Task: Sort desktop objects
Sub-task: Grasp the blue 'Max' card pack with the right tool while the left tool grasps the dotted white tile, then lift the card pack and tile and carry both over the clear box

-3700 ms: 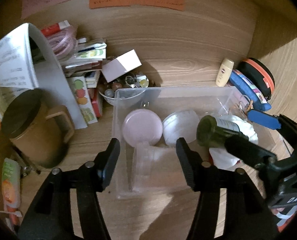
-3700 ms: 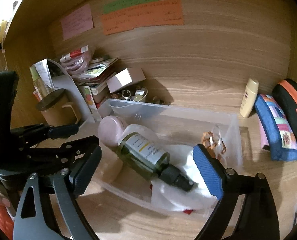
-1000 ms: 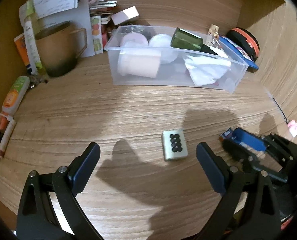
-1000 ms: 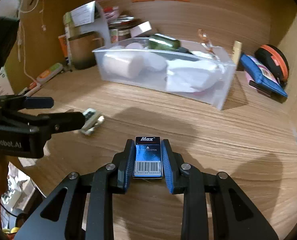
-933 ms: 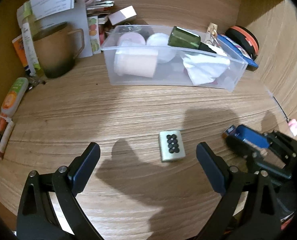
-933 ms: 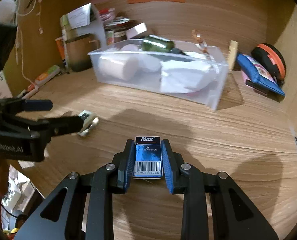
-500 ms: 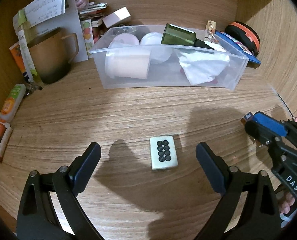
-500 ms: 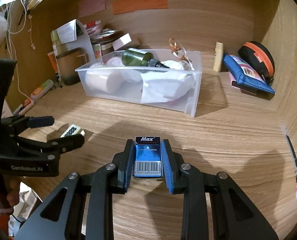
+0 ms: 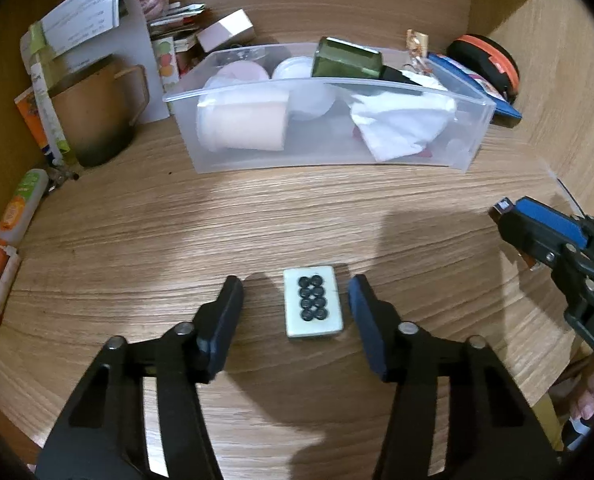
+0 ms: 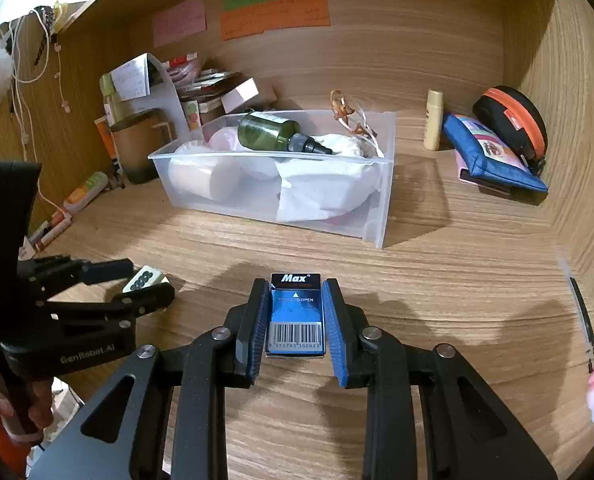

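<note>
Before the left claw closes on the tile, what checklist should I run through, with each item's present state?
1. Mahjong tile centred between the left claw fingers: ok.
2. Left claw open wider than tile: ok.
3. Fingers touching tile: not yet.
4. Fingertips level with the desk: cannot tell.
5. Right claw shut on blue Max box: ok.
6. Room left in the clear bin: cannot tell.

**Left gripper spread low, right gripper clamped**

The left gripper (image 9: 295, 300) sits low over the desk, its two fingers parted, pointing toward 12 o'clock. A hand (image 10: 25, 404) grips its handle at 8 o'clock in the right wrist view. The right gripper (image 10: 296, 312) is closed, both fingers pressed flat against what it holds. In the left wrist view it reaches in from 3 o'clock, fingertips aimed toward 10 o'clock.
</note>
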`<state>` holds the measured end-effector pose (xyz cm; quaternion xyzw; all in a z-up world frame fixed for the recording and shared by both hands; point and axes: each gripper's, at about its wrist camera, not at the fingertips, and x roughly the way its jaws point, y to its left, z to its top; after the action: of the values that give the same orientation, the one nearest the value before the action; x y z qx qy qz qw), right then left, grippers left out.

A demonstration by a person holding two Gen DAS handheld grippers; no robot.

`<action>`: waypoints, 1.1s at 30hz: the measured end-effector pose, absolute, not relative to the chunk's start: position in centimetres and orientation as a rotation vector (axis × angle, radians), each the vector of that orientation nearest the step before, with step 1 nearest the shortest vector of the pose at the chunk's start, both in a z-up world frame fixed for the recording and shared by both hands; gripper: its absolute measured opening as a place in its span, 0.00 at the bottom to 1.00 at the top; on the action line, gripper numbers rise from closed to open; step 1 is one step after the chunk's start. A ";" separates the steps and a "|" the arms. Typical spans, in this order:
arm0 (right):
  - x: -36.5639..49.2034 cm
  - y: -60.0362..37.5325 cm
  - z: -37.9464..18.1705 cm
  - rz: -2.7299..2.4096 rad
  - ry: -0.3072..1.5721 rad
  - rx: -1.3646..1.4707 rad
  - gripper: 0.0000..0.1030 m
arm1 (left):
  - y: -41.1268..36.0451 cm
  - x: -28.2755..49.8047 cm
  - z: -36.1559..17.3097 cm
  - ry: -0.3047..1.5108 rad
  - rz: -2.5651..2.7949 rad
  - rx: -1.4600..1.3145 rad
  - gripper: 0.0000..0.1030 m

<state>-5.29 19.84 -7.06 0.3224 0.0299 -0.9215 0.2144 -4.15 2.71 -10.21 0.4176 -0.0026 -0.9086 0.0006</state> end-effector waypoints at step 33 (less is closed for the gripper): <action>-5.5 20.4 -4.2 -2.568 0.001 0.835 0.24 | 0.0 -1.2 -4.1 0.064 -2.997 1.006 0.23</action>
<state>-5.51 20.35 -4.18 0.3016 0.0005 -0.9280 0.2189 -1.18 0.00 -4.11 0.3180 0.0202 -0.9478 -0.0104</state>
